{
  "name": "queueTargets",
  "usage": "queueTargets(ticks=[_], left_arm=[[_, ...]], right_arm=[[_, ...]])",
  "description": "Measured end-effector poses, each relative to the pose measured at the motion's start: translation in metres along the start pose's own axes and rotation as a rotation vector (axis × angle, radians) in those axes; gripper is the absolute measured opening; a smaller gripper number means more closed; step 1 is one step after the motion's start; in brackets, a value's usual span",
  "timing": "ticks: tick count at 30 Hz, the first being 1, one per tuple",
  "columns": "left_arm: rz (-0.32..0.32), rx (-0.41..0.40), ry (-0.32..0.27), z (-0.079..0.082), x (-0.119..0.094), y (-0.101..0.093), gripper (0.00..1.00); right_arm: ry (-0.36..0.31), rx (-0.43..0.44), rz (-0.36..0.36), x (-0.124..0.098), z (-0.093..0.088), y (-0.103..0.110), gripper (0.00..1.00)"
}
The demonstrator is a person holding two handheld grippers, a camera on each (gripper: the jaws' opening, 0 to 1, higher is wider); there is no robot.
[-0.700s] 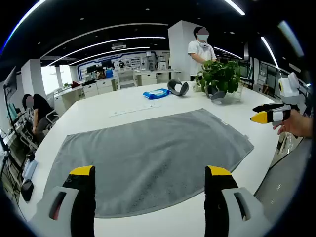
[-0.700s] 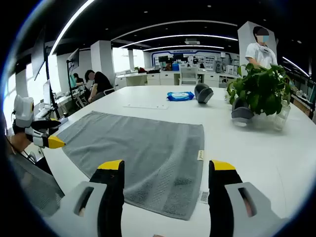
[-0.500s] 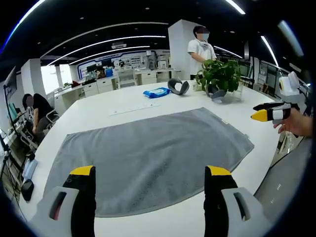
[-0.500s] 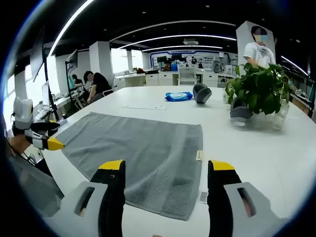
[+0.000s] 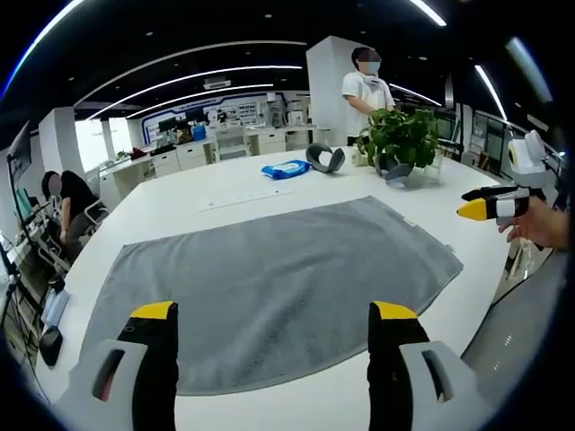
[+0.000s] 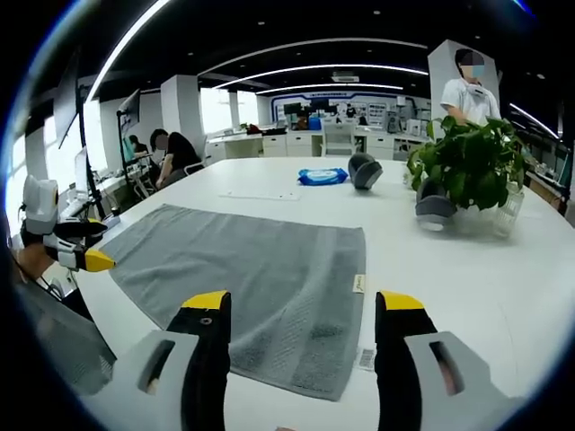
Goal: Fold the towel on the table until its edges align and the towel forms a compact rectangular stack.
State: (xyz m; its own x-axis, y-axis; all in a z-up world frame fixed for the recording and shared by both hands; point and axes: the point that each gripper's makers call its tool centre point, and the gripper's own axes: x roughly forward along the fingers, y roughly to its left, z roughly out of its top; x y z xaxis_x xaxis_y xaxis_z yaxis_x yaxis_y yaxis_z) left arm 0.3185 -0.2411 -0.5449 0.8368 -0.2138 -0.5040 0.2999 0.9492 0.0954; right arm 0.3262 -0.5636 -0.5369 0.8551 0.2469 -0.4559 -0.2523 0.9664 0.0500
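Grey towel (image 5: 269,287), flat and unfolded on the white desk (image 5: 225,193); left tongs (image 5: 269,346) and right tongs (image 6: 301,337) both agape, empty, scarcely nearer its edge than before; folding not begun.

No text, brand or number could be read in either view. In the right gripper view two small labels sat at the towel's (image 6: 260,278) right edge, lower centre of the frame: a pale tag (image 6: 359,284) and, below it, a white tag (image 6: 366,359) with dark marks too small to make out. The blue packet (image 6: 322,176) at upper centre was illegible too.
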Motion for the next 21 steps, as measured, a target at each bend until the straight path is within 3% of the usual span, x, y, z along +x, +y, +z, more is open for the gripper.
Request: queueTargets(ticks=[21], left_arm=[[-0.003,0.008,0.017,-0.0029,0.0005,-0.0003,0.85]], right_arm=[[0.006,-0.004,-0.003,0.0002,-0.0011,-0.0008,0.62]])
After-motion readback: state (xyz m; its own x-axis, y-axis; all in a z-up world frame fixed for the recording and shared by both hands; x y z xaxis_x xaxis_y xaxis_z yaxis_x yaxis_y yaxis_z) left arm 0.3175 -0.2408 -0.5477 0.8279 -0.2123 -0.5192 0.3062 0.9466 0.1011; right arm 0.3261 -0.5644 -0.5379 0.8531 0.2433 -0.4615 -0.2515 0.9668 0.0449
